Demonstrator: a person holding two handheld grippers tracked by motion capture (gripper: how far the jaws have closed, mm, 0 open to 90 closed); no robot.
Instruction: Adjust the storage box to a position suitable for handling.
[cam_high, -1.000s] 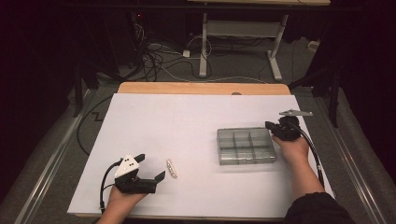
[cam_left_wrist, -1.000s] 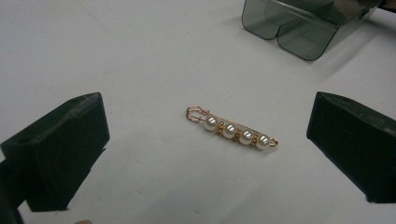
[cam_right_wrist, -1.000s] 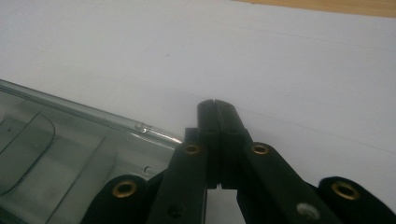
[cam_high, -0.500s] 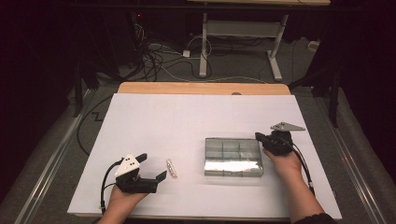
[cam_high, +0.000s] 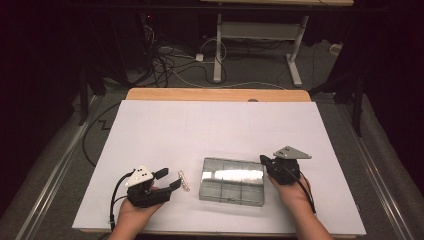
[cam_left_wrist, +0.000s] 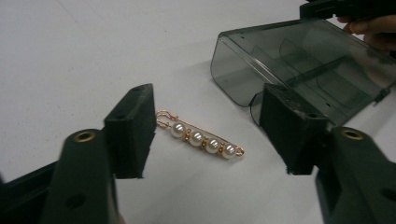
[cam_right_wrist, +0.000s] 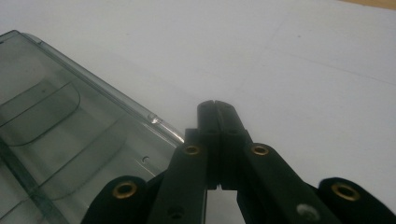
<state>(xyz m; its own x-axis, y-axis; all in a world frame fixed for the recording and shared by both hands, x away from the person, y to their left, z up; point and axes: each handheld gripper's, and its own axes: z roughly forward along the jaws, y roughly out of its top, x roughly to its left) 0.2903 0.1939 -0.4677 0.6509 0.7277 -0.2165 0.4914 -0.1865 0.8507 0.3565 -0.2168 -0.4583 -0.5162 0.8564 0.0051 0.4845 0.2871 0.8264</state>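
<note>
Straddling a slim gold pearl pin, left tongs narrow untouching; right tongs closed beside smoky plastic box.

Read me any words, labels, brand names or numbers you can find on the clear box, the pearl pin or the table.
None: the smoky clear box, the pearl pin and the white table carry no readable words, brands or numbers.

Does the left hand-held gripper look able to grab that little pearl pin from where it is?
Probably yes. The left hand-held gripper has been closing its jaws, and the pearl pin lies flat on the table between them, untouched. The box sits off to one side, so nothing blocks the way.
</note>
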